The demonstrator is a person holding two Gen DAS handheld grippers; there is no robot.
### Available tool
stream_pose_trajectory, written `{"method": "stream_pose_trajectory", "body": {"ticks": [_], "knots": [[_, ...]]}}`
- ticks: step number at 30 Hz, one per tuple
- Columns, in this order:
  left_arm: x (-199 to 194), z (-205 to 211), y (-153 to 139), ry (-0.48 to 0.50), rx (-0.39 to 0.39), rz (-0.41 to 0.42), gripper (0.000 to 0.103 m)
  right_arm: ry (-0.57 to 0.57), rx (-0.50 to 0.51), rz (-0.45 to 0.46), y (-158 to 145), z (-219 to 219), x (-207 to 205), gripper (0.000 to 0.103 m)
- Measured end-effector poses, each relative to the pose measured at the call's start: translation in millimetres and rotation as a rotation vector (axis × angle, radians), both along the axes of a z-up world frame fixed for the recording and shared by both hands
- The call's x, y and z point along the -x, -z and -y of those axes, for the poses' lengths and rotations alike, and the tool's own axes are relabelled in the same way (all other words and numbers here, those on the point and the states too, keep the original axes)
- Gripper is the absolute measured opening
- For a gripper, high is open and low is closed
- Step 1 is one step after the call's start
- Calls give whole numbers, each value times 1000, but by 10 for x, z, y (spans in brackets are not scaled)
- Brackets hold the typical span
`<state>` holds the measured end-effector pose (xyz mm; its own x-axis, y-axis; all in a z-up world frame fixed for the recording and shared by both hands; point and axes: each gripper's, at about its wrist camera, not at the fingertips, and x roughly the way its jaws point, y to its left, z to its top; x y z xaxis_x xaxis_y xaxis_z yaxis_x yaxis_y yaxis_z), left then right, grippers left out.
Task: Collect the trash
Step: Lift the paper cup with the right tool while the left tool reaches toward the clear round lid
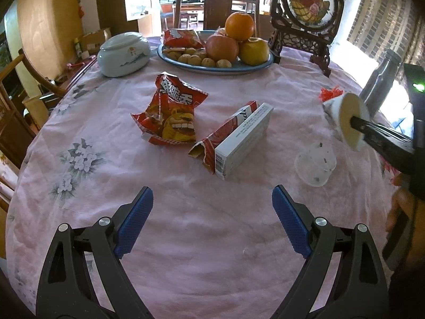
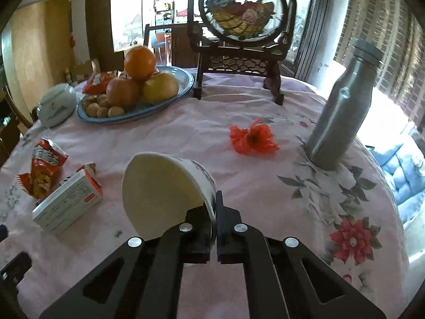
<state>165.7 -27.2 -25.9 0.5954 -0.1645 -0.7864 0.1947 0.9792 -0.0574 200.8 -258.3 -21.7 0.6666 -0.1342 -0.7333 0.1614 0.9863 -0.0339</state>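
My right gripper [image 2: 214,210] is shut on the rim of a white paper cup [image 2: 164,188], held tilted on its side above the pink tablecloth; the cup also shows in the left wrist view [image 1: 348,121]. My left gripper [image 1: 212,212] is open and empty, low over the near part of the table. Ahead of it lie a torn red snack bag [image 1: 170,114], a torn red-and-white carton [image 1: 239,138] and a clear plastic lid [image 1: 314,166]. The bag [image 2: 43,167] and carton [image 2: 69,204] lie left of the cup in the right wrist view.
A blue plate [image 1: 247,66] holds fruit, walnuts and another red snack bag [image 1: 180,38]. A pale lidded pot [image 1: 123,54] stands at the back left, a framed ornament [image 2: 244,26] behind. A metal bottle [image 2: 342,103] and a red flower [image 2: 252,138] are right.
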Motion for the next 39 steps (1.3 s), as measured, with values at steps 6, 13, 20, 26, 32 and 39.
{"method": "stream_pose_trajectory", "body": {"ticks": [6, 13, 20, 26, 32, 39], "knots": [[55, 120, 18, 40, -23, 13, 88, -28, -77, 21, -60, 79, 350, 4], [196, 415, 67, 133, -38, 33, 88, -16, -165, 38, 14, 232, 655, 4], [122, 815, 122, 208, -69, 8, 87, 0, -230, 72, -22, 473, 734, 4], [-2, 1128, 180, 248, -90, -12, 87, 21, -331, 60, 29, 724, 711, 4], [-202, 1296, 232, 249, -83, -32, 81, 13, -373, 76, -8, 749, 747, 4], [-356, 1391, 309, 254, -93, -49, 69, 5, -385, 53, 37, 731, 714, 4]]}}
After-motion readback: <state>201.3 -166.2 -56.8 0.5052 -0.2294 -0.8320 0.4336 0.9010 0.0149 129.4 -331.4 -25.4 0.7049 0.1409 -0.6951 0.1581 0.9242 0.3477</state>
